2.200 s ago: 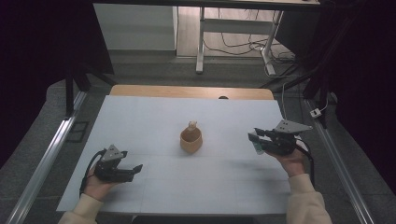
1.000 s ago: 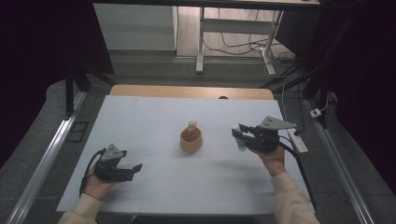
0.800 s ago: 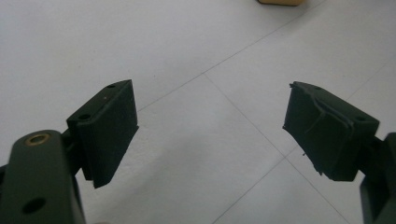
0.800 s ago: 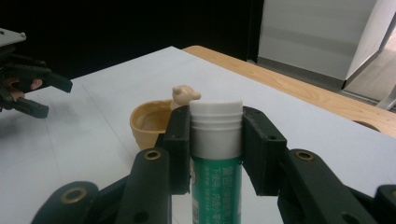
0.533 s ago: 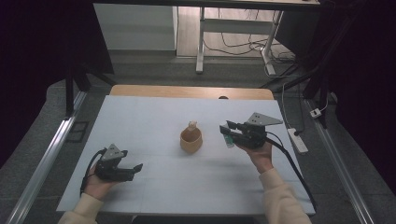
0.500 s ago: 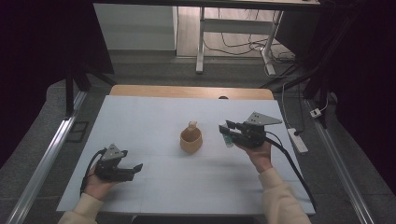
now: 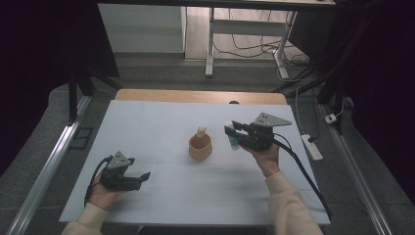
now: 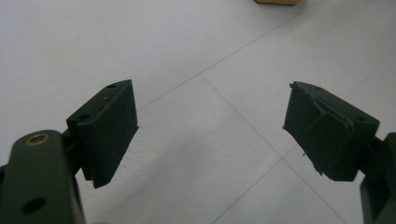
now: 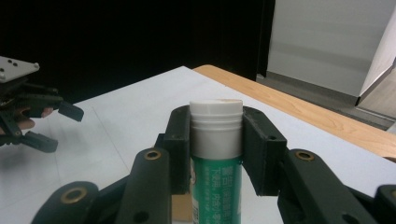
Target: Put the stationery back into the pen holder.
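the right gripper (image 9: pixel 215 154) pinches a green glue stick (image 9: pixel 216 154), white cap up; the high view places it (image 7: pixel 235 141) just right of the wooden cup (image 7: pixel 200 147). the left gripper (image 8: pixel 210 140) rests spread over bare table (image 7: pixel 147 122).

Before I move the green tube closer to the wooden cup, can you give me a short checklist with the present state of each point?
1. Right gripper fingers press both sides of the green tube: ok.
2. Tube's white cap on: ok.
3. Wooden cup upright on the white table: ok.
4. Room inside the cup: cannot tell; a pale object already stands in it.
5. Bare table between tube and cup: ok.
6. Left gripper open, away from the cup: ok.
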